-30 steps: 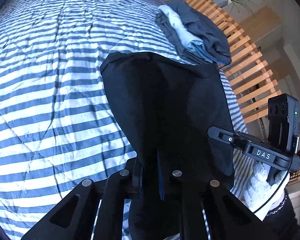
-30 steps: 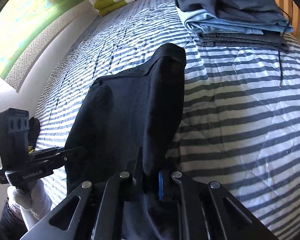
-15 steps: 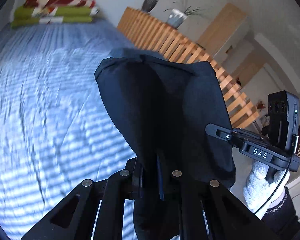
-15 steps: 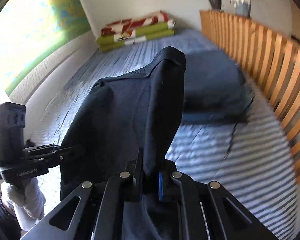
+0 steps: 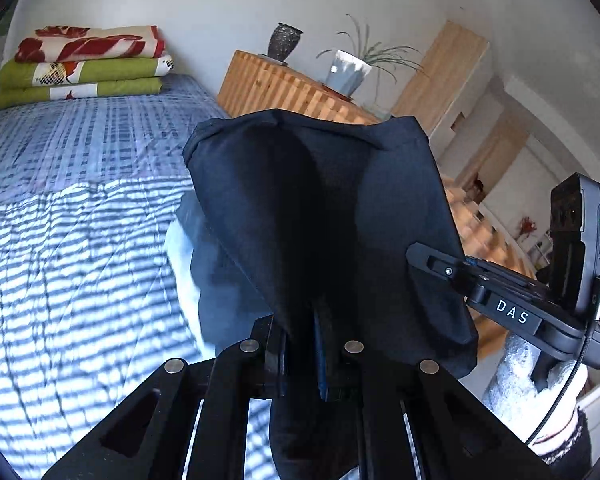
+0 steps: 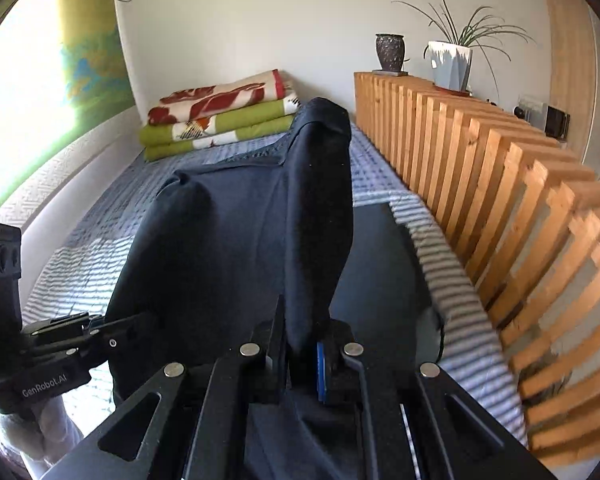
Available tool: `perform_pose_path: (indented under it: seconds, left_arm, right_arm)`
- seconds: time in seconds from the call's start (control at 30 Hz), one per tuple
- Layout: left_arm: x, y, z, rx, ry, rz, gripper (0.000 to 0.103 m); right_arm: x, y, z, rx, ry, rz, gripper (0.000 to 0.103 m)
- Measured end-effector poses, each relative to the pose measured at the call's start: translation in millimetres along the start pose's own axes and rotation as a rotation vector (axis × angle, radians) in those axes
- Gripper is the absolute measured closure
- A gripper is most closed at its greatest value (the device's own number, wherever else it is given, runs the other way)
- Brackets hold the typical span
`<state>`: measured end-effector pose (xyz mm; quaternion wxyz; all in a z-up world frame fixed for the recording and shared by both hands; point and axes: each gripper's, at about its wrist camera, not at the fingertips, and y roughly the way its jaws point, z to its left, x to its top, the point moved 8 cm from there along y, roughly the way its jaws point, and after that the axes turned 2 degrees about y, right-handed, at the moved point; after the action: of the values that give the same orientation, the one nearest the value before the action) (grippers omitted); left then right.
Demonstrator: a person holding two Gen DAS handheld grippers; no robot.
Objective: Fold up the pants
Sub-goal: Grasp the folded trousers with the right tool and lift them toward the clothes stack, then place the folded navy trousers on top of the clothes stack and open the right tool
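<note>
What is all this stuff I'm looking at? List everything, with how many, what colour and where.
pants: one, black, held up over the bed by both grippers
bed cover: one, blue and white stripes, under the pants
folded blankets: one stack, green, red and cream, far end of bed
folded clothes: a pile, blue, on the bed behind the pants
slatted divider: one, wood, beside the bed
plant pot: one, pale, on the divider
vase: one, dark, beside the pot
left gripper: black, shut on the pants
right gripper: black, shut on the pants
gloved hand: white, under the right gripper

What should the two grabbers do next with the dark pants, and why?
Probably carry the pants on toward the folded clothes pile and lower them there. The left gripper and right gripper each pinch the folded bundle, which hangs above the striped bed.
</note>
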<state>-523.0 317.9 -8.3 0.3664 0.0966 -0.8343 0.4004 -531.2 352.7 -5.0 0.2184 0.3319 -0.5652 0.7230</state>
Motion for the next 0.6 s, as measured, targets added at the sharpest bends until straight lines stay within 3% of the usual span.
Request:
perform_pose_path:
  seconds: [0.2,0.37,0.47,0.53,0.6]
  left_arm:
    - [36.2,59.4,27.1,0.007,-0.027,-0.015,0.093]
    - [25.9,113.4,62.1,0.051,-0.075,0.035,0.092]
    - [5.1,141.3,76.4,0.116,-0.062,0.083,0.083]
    - [-5.7,154.3,90.1,0.127,-0.106,0.120,0.065]
    - [-7.8,155.3,98.8,0.130,-0.131,0.113,0.063]
  right_arm:
    - [29.0,51.4,-25.4,-0.018,0.032,-0.003,0.094]
    - [13.2,96.2,-37.6,-0.084,0.045,0.033,0.093]
    - [1.6,123.6,-53.7,-0.265,0.000,0.052,0.080]
    - [0.8,131.7,-71.3,-0.409,-0.021,0.061,0.075]
    - [2.0,125.4,-86.4,-0.439,0.030,0.040,0.072]
